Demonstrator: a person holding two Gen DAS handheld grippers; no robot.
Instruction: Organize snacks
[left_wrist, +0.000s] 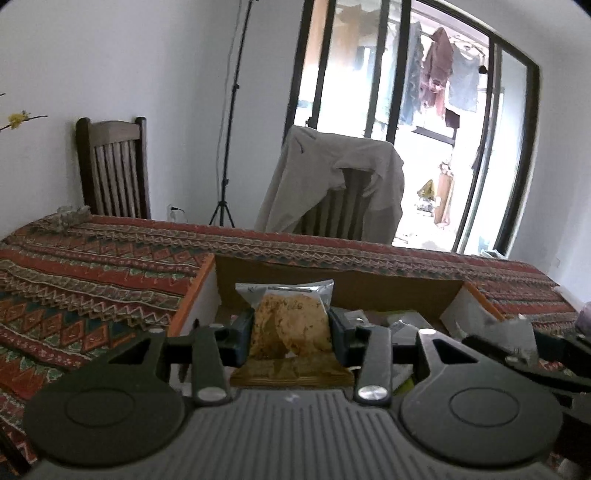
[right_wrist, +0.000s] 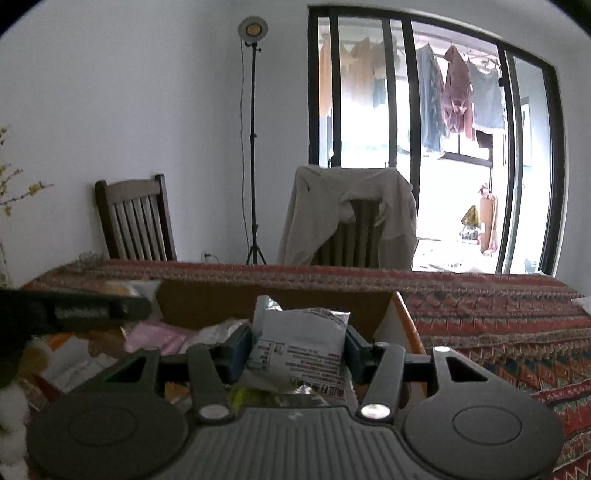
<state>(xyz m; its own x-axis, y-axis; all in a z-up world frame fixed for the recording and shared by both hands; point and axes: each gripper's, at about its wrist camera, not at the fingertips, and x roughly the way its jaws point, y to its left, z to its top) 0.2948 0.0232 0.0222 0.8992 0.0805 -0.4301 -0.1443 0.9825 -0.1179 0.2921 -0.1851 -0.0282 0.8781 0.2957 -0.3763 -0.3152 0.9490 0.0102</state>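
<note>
Two handheld grippers, each black and grey.

The left gripper (left_wrist: 291, 325) and the right gripper (right_wrist: 298, 350) look alike: a grey ribbed base, two round black discs at the near corners, black linkage arms with silver screws, and dark blue-black finger pads.

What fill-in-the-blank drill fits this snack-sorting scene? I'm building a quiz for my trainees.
1. The left tool has a clear packet of golden-brown ____ between its fingers.
2. The right tool has a white printed snack packet over the open ____ box.
3. A beige ____ hangs over the chair behind the table with the patterned red woven cloth.

Missing words: crackers; cardboard; jacket
</note>
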